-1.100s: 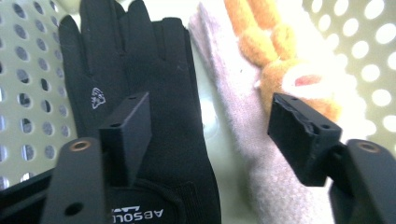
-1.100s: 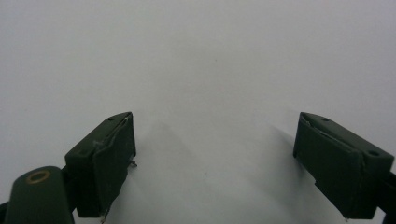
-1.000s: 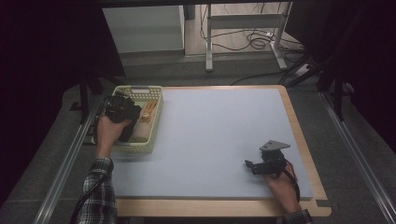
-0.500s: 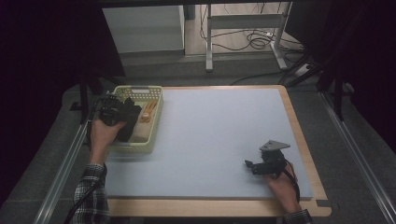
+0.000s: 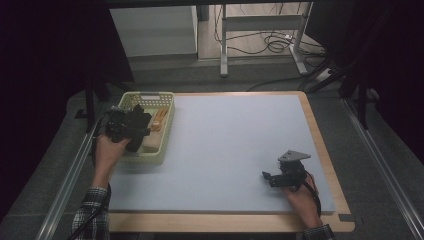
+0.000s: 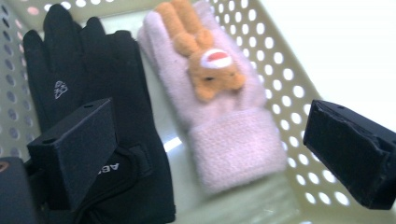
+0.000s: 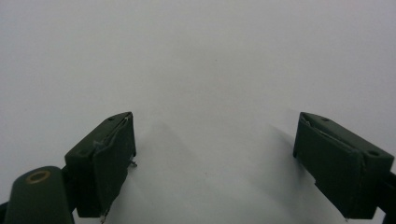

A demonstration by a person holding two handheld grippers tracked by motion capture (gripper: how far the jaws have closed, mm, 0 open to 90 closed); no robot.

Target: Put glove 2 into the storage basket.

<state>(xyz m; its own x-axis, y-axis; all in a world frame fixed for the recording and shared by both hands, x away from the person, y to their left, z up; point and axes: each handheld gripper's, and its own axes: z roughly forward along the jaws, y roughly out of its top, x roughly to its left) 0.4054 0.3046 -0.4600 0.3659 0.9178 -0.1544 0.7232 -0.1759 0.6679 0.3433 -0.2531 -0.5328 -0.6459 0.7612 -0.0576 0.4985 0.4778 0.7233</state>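
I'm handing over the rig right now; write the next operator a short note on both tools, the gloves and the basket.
Left tool: open, jaws have just been opening, nothing between them; it hangs over the basket at the mat's left edge.
Right tool: open, empty, over the bare mat near the right front.
Things: black glove and pink glove with a bear on it lie side by side in the basket, fingers pointing away from the left tool.
Done: both gloves are in the basket.
Left: probably just draw the left tool clear; I see nothing else on the mat to pack.
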